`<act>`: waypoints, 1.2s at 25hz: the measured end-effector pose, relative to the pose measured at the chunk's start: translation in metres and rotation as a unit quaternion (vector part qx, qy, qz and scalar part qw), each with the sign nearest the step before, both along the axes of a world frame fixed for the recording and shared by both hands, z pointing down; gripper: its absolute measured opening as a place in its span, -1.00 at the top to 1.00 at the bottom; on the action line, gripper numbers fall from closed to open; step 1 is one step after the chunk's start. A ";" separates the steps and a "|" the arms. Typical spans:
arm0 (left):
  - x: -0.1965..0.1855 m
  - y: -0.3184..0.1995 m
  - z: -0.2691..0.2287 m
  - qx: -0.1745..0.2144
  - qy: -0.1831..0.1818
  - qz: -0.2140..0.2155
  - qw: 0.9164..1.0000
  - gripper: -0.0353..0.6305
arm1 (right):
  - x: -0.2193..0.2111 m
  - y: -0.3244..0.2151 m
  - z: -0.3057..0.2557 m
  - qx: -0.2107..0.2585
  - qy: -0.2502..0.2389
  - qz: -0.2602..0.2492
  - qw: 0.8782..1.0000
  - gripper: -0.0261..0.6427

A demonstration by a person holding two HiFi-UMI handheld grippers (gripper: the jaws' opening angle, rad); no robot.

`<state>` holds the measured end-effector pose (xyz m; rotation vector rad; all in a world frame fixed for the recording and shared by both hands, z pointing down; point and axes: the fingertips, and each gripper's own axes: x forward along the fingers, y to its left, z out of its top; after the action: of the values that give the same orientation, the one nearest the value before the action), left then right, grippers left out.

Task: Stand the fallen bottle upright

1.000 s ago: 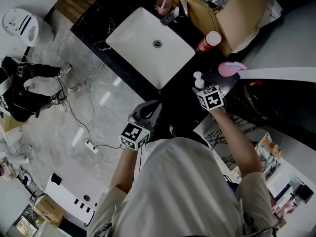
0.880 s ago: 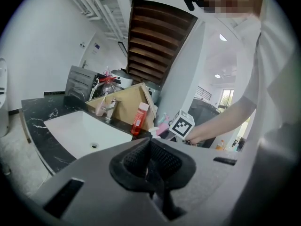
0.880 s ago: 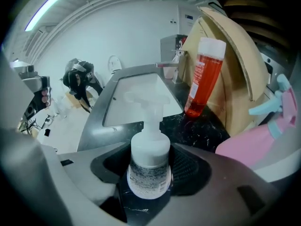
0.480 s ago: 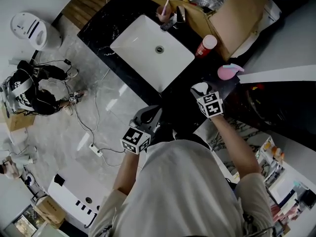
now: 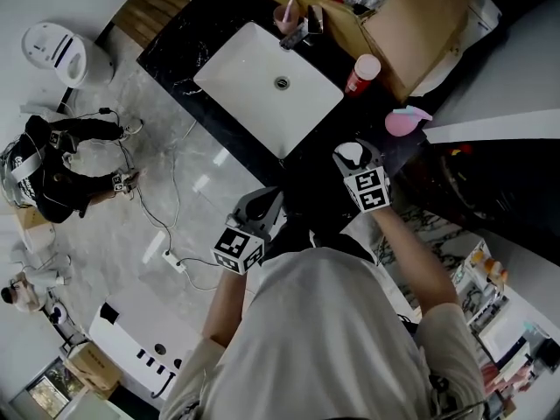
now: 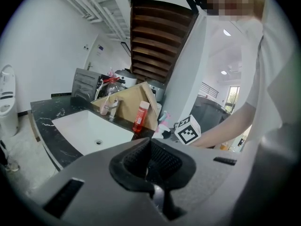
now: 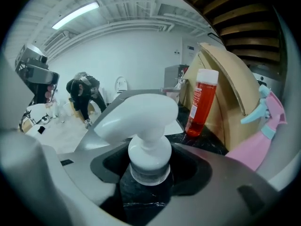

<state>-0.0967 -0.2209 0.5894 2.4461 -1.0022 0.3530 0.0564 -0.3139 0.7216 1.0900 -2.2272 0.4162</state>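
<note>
right gripper (image 7: 149, 172) pinches the bottle (image 7: 146, 114) on the counter (image 5: 306, 160) by the sink (image 5: 245, 68), left gripper (image 6: 150, 166) has its jaws together, empty; if the round body pivots in the grip or is released tilted, it likely topples.

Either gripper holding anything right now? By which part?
Right gripper looks closed on the pump bottle, with its jaws on the clear body just under the collar. Left gripper is shut with nothing in it.
</note>
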 end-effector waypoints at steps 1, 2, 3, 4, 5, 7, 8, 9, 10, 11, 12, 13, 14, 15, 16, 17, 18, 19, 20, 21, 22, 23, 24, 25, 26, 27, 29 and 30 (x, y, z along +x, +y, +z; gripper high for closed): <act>0.001 0.002 0.000 0.000 0.000 -0.001 1.000 0.88 | 0.000 0.000 0.000 0.000 0.000 -0.003 1.000 0.11; 0.003 0.004 0.000 0.001 -0.001 -0.003 1.000 0.88 | 0.000 0.001 0.001 -0.001 0.001 -0.005 1.000 0.10; 0.003 0.006 -0.001 0.002 -0.002 -0.004 1.000 0.88 | 0.000 0.002 0.002 -0.002 0.002 -0.007 1.000 0.10; 0.004 0.007 -0.002 0.003 -0.003 -0.006 1.000 0.88 | 0.000 0.003 0.002 -0.002 0.001 -0.010 1.000 0.09; 0.005 0.009 -0.003 0.005 -0.004 -0.009 1.000 0.88 | 0.001 0.004 0.001 -0.002 -0.001 -0.013 1.000 0.06; 0.006 0.012 -0.007 0.009 -0.005 -0.015 1.000 0.88 | 0.002 0.006 -0.002 -0.005 -0.007 -0.018 1.000 0.02; 0.007 0.013 -0.008 0.011 -0.005 -0.019 1.000 0.88 | 0.003 0.008 -0.005 -0.006 -0.009 -0.020 1.000 0.02; 0.008 0.016 -0.010 0.012 -0.005 -0.022 1.000 0.88 | 0.003 0.010 -0.008 -0.006 -0.012 -0.022 1.000 0.01; 0.009 0.018 -0.012 0.013 -0.004 -0.026 1.000 0.88 | 0.004 0.012 -0.012 -0.005 -0.016 -0.024 1.000 0.01; 0.010 0.021 -0.013 0.015 -0.003 -0.030 0.999 0.88 | 0.005 0.015 -0.016 -0.004 -0.020 -0.026 0.999 0.01; 0.012 0.024 -0.015 0.018 -0.003 -0.034 0.999 0.88 | 0.006 0.018 -0.020 -0.003 -0.024 -0.029 0.999 0.01; 0.014 0.027 -0.016 0.020 -0.002 -0.038 0.999 0.88 | 0.008 0.022 -0.025 -0.002 -0.027 -0.032 0.999 0.01; 0.016 0.030 -0.018 0.022 -0.001 -0.043 0.999 0.88 | 0.011 0.026 -0.028 -0.002 -0.032 -0.034 0.999 0.01; 0.018 0.033 -0.019 0.024 0.001 -0.048 0.999 0.88 | 0.014 0.030 -0.033 -0.002 -0.037 -0.035 0.999 0.01; 0.019 0.037 -0.021 0.025 0.003 -0.054 0.998 0.87 | 0.017 0.035 -0.038 -0.003 -0.042 -0.035 0.998 0.02; 0.020 0.040 -0.023 0.026 0.005 -0.061 0.998 0.88 | 0.020 0.038 -0.043 -0.002 -0.047 -0.035 0.998 0.02; 0.021 0.043 -0.026 0.027 0.007 -0.069 0.997 0.87 | 0.023 0.041 -0.048 -0.001 -0.052 -0.034 0.998 0.02; 0.022 0.046 -0.029 0.029 0.008 -0.076 0.997 0.88 | 0.026 0.044 -0.054 0.001 -0.055 -0.034 0.998 0.02; 0.023 0.049 -0.031 0.032 0.009 -0.082 0.996 0.87 | 0.029 0.047 -0.059 0.003 -0.056 -0.035 0.998 0.02; 0.024 0.052 -0.034 0.034 0.011 -0.089 0.995 0.88 | 0.032 0.050 -0.063 0.004 -0.056 -0.035 0.998 0.02; 0.024 0.056 -0.036 0.036 0.012 -0.094 0.995 0.88 | 0.035 0.054 -0.067 0.005 -0.057 -0.036 0.998 0.02; 0.026 0.059 -0.038 0.038 0.013 -0.098 0.994 0.88 | 0.038 0.058 -0.072 0.006 -0.058 -0.037 0.998 0.02; 0.027 0.063 -0.040 0.041 0.014 -0.102 0.994 0.88 | 0.041 0.062 -0.077 0.007 -0.061 -0.038 0.997 0.02; 0.028 0.066 -0.042 0.044 0.014 -0.105 0.993 0.88 | 0.044 0.066 -0.083 0.009 -0.063 -0.039 0.997 0.02; 0.030 0.070 -0.045 0.047 0.013 -0.108 0.993 0.87 | 0.047 0.070 -0.090 0.011 -0.067 -0.041 0.997 0.02; 0.031 0.073 -0.049 0.050 0.012 -0.110 0.993 0.87 | 0.049 0.075 -0.097 0.013 -0.070 -0.042 0.997 0.03; 0.034 0.079 -0.057 0.056 0.010 -0.114 0.992 0.87 | 0.053 0.084 -0.113 0.019 -0.078 -0.045 0.996 0.03; 0.034 0.081 -0.061 0.059 0.010 -0.116 0.991 0.88 | 0.055 0.088 -0.120 0.023 -0.081 -0.046 0.995 0.04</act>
<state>-0.0623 -0.1400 0.5281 2.3951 -1.3169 0.1951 0.1109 -0.2263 0.6013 1.0040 -2.4291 0.4293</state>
